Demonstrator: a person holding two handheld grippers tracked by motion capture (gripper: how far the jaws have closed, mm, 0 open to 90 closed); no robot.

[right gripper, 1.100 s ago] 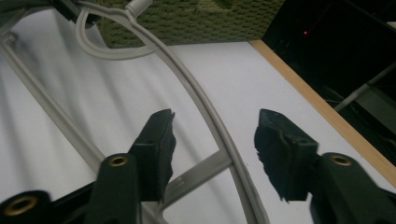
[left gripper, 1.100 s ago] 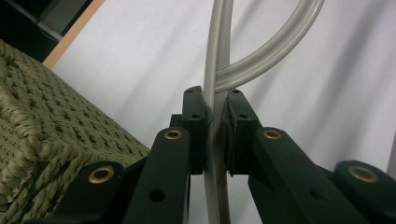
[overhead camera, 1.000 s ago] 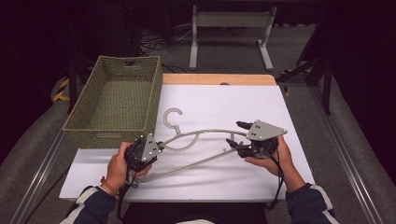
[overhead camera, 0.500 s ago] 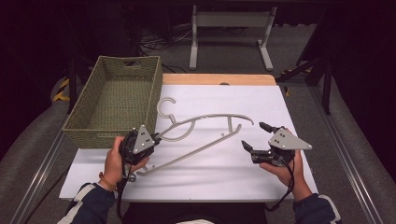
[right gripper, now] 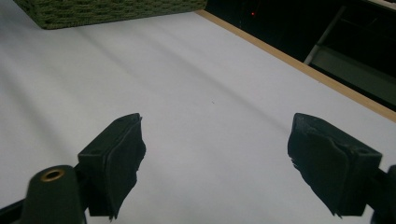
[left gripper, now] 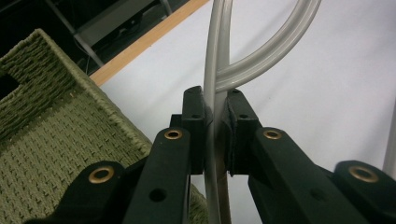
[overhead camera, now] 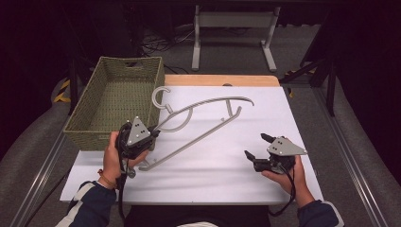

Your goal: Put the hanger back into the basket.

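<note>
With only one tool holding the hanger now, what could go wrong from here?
1. The left tool pinches the grey plastic hanger at one end of its thin rod, so the long free end may swing or twist out of the jaws.
2. The hanger's hook sits beside the rim of the green woven basket and may snag on it.
3. The right tool is open and apart from the hanger, so it cannot steady a slip.
</note>
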